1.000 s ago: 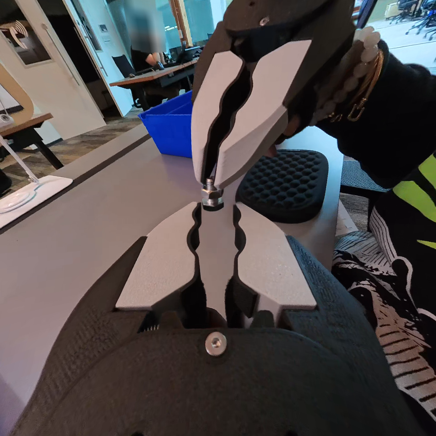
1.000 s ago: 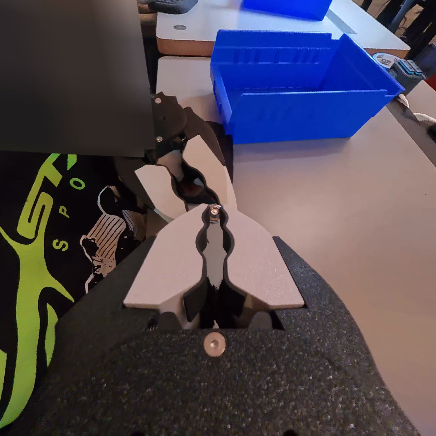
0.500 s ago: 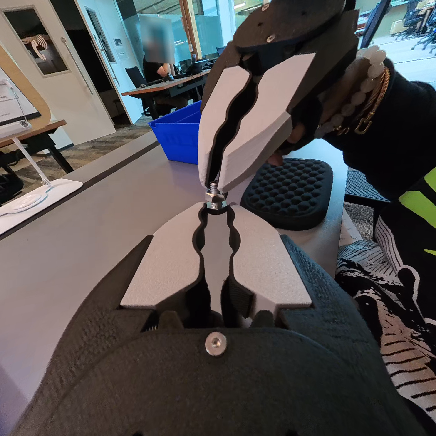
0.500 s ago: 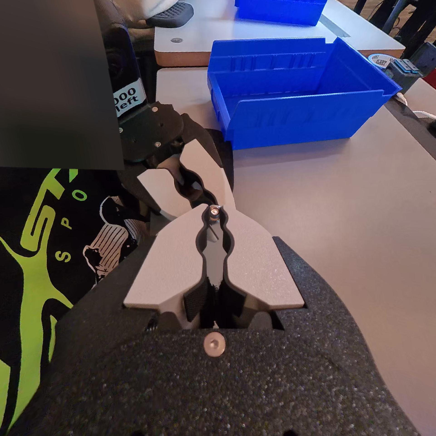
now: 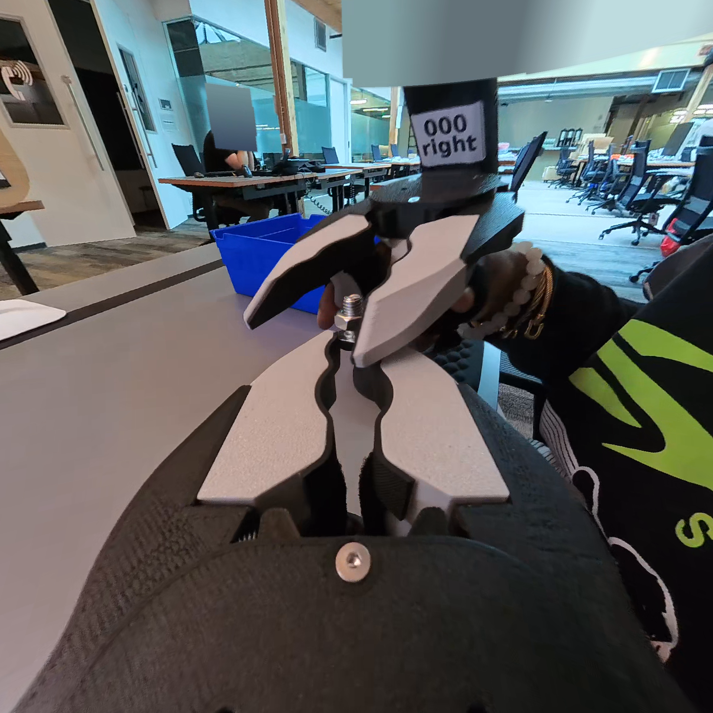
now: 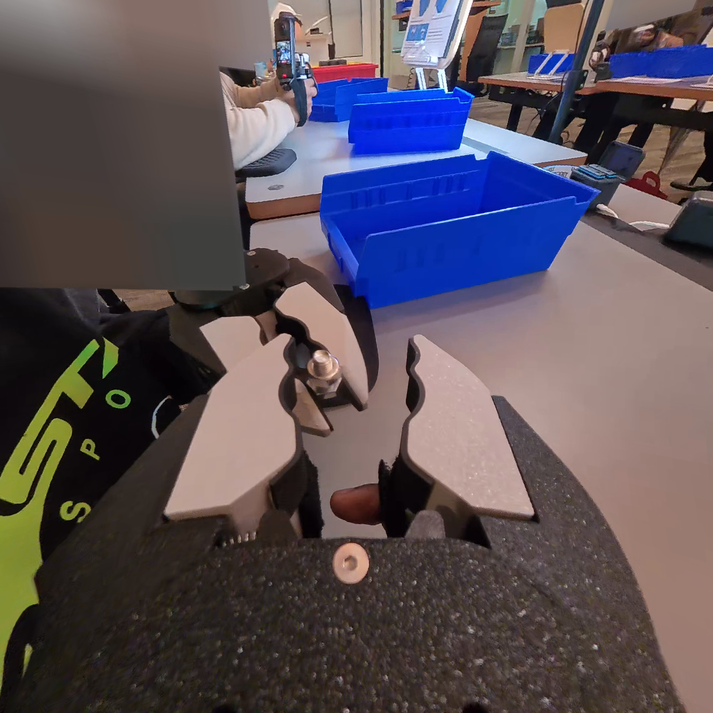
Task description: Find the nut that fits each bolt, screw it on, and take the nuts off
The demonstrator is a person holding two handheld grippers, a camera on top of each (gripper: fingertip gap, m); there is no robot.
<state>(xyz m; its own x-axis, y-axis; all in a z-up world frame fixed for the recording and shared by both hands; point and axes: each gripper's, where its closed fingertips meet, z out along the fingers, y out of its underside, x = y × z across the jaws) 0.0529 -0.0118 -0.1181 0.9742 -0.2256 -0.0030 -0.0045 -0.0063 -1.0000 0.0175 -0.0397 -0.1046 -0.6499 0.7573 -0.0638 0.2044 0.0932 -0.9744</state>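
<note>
My left gripper is shut on the head of a silver bolt, which stands upright above its tips. A silver hex nut sits partway down the bolt's thread. My right gripper is open wide and empty. Its fingers straddle the bolt's top without pressing on it. The right wrist view shows the left gripper clamping the bolt just below the nut, beside my right gripper's left finger.
A blue bin stands on the grey table beyond the grippers; it also shows in the left wrist view. A black dimpled mat lies at the table's near edge. Another person works at the neighbouring table with more blue bins. My two grippers' fingertips are within a few centimetres of each other.
My left gripper closed on the bolt's head. My right gripper, which was shut on the bolt's threaded end, has opened wide and let go. Both have lifted and tilted.
</note>
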